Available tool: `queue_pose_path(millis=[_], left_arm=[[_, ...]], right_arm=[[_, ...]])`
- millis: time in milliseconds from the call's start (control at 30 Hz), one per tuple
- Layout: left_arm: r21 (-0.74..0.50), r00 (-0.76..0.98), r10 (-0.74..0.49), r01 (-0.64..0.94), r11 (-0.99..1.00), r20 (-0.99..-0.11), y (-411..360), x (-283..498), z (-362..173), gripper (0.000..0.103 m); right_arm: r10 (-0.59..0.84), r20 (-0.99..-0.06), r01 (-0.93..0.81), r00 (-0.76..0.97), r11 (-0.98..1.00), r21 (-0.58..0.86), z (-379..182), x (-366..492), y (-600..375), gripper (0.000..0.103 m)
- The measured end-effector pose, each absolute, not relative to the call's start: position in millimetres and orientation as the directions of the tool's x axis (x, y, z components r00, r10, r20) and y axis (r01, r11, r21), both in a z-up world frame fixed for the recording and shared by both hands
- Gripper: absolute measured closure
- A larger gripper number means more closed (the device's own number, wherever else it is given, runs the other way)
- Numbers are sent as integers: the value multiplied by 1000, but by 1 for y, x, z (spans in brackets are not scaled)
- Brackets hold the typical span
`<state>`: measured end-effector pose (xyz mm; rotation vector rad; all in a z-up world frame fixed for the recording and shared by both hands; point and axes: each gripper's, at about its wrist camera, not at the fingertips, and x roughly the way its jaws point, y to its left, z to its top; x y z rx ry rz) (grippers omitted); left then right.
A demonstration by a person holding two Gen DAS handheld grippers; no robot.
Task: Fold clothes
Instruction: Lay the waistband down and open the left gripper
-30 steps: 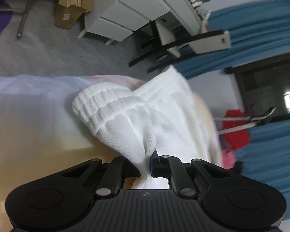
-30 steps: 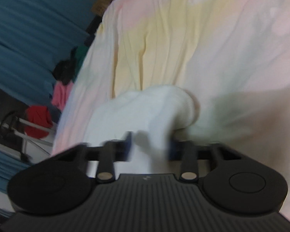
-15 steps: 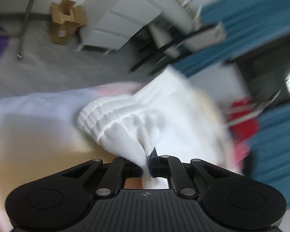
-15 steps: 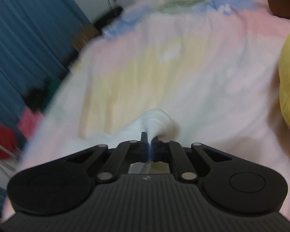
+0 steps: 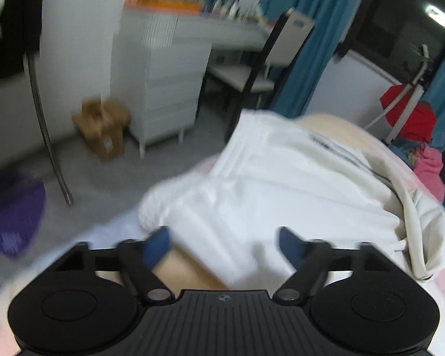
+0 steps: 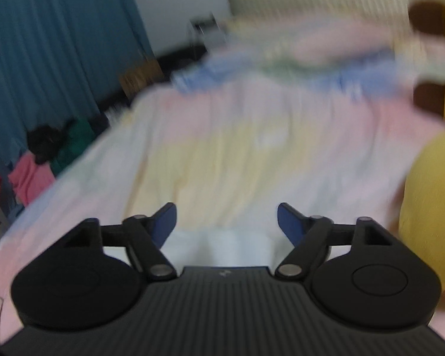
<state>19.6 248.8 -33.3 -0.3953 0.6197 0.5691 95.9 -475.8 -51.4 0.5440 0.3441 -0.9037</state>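
Note:
A white garment (image 5: 281, 184) lies bunched on the pastel bedspread (image 5: 436, 255), its ribbed cuff toward the bed's edge. My left gripper (image 5: 224, 244) is open just above the garment's near part, holding nothing. In the right wrist view, my right gripper (image 6: 225, 222) is open and empty, with a strip of the white garment (image 6: 222, 246) just below and behind its fingertips. The pastel bedspread (image 6: 237, 148) stretches ahead of it. Both views are motion-blurred.
A white drawer unit (image 5: 163, 89), a chair (image 5: 261, 71), a cardboard box (image 5: 103, 130) and a metal pole (image 5: 44, 124) stand on the floor beyond the bed. Red and pink clothes (image 5: 412, 124) hang at right. A yellow plush (image 6: 430, 192) lies on the bed's right side.
Both grippers have opened and let go of the white garment, which now lies on the bed. Both cameras have tilted up and pulled back.

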Motion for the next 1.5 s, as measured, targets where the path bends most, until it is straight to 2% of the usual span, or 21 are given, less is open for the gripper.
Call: queue_pose_path(millis=[167,333,433,500,667,767,967,1167,1200,1300,1333,1367,1500], left_arm=[[-83,781,390,-486,870,-488,188,21,-10,4],[-67,857,202,-265,962,-474,116,56,5,4],[-57,886,88,-128,990,-455,72,86,8,4],[-32,895,55,-78,996,-442,47,101,-1,4],[-37,895,15,-35,999,-446,26,129,-35,4],[-60,877,-12,-19,998,-481,34,138,-53,4],[-75,869,3,-46,996,-494,65,145,-89,4],[-119,861,-18,-50,992,-509,87,161,-112,4],[-129,861,-19,-54,990,-507,91,163,-114,4],[-176,858,-40,-59,983,-512,100,164,-120,4],[-191,855,-48,-61,980,-517,103,166,-122,4],[-205,851,-55,-63,977,-522,106,167,-123,4],[-220,849,-61,-66,973,-525,112,168,-125,4]], right_arm=[[-464,-412,612,784,690,387,-23,105,-438,25],[-133,-385,316,913,827,466,-14,124,-388,25],[50,-402,164,914,861,481,-20,141,-363,27],[129,-422,101,897,871,481,-26,150,-348,27],[242,-471,29,848,866,499,-48,173,-335,26],[304,-481,1,823,845,535,-59,195,-322,26],[450,-482,12,751,721,692,-96,261,-281,26],[437,-494,90,751,675,733,-115,339,-236,26],[427,-509,108,747,678,727,-118,350,-230,29],[394,-538,132,745,704,698,-118,376,-210,53],[356,-556,151,751,727,670,-114,378,-206,76],[316,-572,171,757,749,640,-111,379,-202,93],[189,-445,143,876,778,611,-79,347,-207,96]])
